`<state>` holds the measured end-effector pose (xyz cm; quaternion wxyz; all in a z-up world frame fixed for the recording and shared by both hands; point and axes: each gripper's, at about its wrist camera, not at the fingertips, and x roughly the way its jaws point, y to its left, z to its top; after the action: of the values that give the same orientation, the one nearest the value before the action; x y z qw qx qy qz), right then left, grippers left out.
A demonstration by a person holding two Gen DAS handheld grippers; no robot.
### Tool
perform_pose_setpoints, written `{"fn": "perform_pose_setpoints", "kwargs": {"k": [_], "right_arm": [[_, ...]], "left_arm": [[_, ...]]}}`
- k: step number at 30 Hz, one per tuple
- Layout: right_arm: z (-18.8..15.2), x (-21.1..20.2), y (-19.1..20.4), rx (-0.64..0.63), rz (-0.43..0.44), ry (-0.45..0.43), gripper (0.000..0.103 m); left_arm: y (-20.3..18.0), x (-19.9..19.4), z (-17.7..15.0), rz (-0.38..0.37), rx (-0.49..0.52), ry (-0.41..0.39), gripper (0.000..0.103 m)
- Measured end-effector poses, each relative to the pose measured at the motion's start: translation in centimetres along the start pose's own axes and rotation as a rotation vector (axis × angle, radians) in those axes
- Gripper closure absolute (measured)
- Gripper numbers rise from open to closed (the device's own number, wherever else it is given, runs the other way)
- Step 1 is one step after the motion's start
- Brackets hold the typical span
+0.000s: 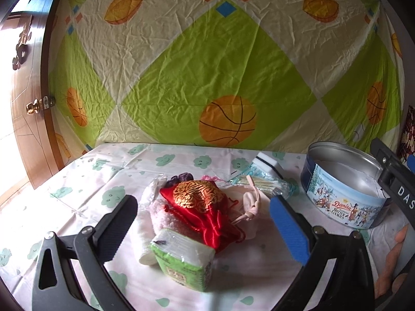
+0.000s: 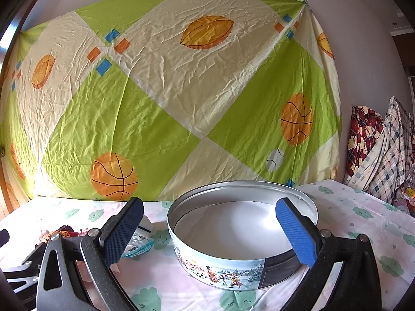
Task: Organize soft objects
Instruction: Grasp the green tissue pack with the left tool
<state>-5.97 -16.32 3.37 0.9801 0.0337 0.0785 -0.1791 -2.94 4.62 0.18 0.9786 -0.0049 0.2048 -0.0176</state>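
A pile of soft things lies mid-table in the left wrist view: a red satin pouch (image 1: 205, 212) with gold embroidery, pink fluffy cloth (image 1: 163, 217), a pale pink drawstring bag (image 1: 253, 207), a white roll (image 1: 141, 243) and a green tissue pack (image 1: 186, 259). My left gripper (image 1: 205, 223) stands open around the pile, nothing held. A round Danisa cookie tin (image 1: 345, 189) sits open and empty at the right. My right gripper (image 2: 210, 228) is open just above the tin (image 2: 233, 267), its fingers astride the rim.
A packet of cotton swabs (image 1: 262, 181) and a white sponge block (image 1: 269, 164) lie behind the pile. A patterned sheet (image 1: 207, 64) hangs behind the table. A wooden door (image 1: 28, 103) stands at left. Folded bedding (image 2: 376, 150) is stacked at far right.
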Motion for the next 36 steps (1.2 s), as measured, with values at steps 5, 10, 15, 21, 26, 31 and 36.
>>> {"fn": "perform_pose_setpoints", "kwargs": {"k": [5, 10, 15, 21, 26, 31, 36], "right_arm": [[-0.1, -0.4, 0.3, -0.008, 0.006, -0.002, 0.000], [0.1, -0.7, 0.3, -0.002, 0.016, 0.000, 0.001], [0.1, -0.5, 0.2, 0.005, 0.029, 0.018, 0.001], [0.2, -0.8, 0.5, -0.002, 0.047, 0.013, 0.001], [0.1, -0.9, 0.6, -0.007, 0.066, 0.021, 0.001], [0.0, -0.6, 0.7, 0.001, 0.091, 0.044, 0.000], [-0.2, -0.4, 1.0, -0.011, 0.109, 0.058, 0.001]], "left_arm": [[2.4, -1.3, -0.4, 0.063, 0.037, -0.011, 0.000], [3.9, -1.8, -1.3, 0.059, 0.047, 0.031, 0.000], [3.9, -1.4, -2.3, -0.020, 0.006, 0.128, 0.000], [3.0, 1.0, -2.7, -0.025, 0.004, 0.237, 0.000], [2.8, 2.6, -3.0, -0.040, -0.011, 0.313, 0.012], [2.9, 3.9, -3.0, -0.088, -0.024, 0.360, 0.033], [3.1, 3.6, -2.7, -0.109, -0.031, 0.337, 0.053]]}}
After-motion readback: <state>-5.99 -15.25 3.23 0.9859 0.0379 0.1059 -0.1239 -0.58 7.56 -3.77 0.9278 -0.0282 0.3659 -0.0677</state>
